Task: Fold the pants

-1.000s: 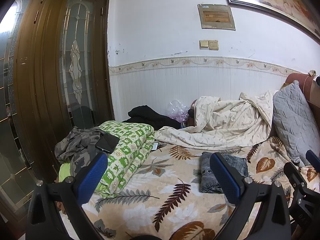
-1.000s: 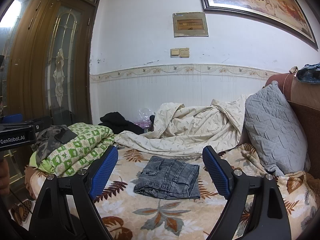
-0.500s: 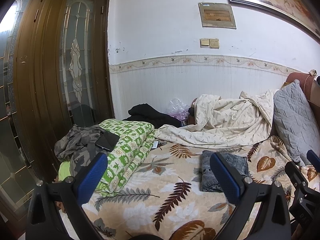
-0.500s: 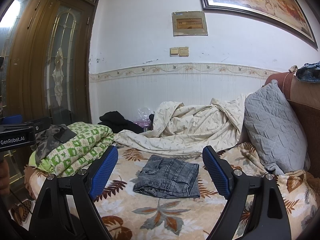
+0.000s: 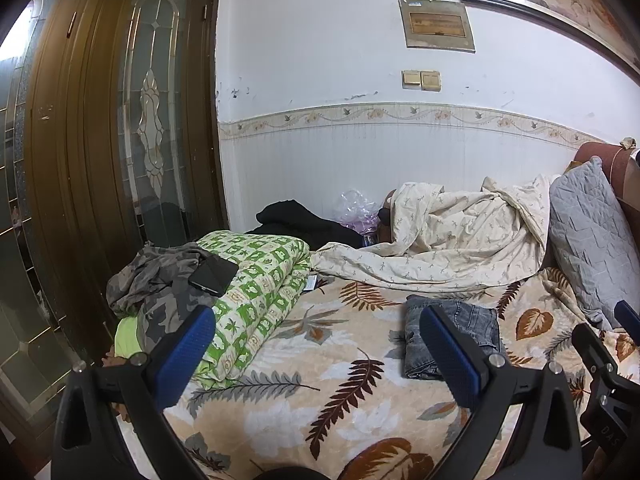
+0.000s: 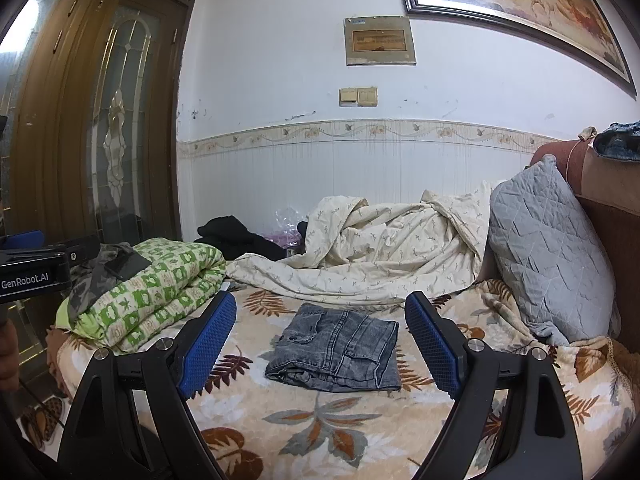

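So folded grey pants (image 6: 336, 350) lie flat on leaf-print blanket (image 6: 320, 420), at 12 o'clock between right gripper (image 6: 320, 340) fingers, untouched. Jaws wide apart, empty. Left gripper (image 5: 316, 344) likewise spread, pants at its 2 o'clock

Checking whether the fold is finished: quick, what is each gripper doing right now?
Left gripper: open, holding nothing.
Right gripper: open, holding nothing; the folded jeans lie on the bed beyond it.

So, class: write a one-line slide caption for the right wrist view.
Open right gripper poised empty above folded grey jeans lying on a leaf-patterned blanket.
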`<state>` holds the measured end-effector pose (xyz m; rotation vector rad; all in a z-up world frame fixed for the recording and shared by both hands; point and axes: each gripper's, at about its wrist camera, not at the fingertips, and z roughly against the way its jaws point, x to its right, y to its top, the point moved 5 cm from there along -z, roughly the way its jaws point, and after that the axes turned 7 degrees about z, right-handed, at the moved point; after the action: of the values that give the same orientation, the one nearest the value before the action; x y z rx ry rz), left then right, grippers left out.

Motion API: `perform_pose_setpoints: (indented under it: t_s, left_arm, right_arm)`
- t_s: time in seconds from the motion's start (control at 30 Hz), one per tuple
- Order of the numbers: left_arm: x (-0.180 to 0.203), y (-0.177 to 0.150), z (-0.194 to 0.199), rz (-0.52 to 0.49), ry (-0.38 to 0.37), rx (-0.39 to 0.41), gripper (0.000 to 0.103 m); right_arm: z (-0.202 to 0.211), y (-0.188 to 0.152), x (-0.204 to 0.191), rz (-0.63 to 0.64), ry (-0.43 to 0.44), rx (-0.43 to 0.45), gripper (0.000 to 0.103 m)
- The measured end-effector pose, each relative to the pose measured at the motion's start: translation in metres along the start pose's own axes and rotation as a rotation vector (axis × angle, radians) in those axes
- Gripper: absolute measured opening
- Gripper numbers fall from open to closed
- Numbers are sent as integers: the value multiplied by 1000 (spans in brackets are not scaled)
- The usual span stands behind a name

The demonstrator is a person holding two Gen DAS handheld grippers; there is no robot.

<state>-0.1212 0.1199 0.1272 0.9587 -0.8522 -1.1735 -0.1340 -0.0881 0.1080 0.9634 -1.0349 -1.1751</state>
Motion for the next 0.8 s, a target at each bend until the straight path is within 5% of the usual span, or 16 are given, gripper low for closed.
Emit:
perform_pose_setpoints:
  t_s: [0.57, 0.8]
  left_arm:
    - [-3, -4, -3, 2, 5, -8, 103]
    - [-25, 8, 34, 34, 31, 47, 103]
  right_arm:
    - [-4, -1, -2, -2, 0, -11, 86]
    - [7, 18, -11, -11, 22, 4, 86]
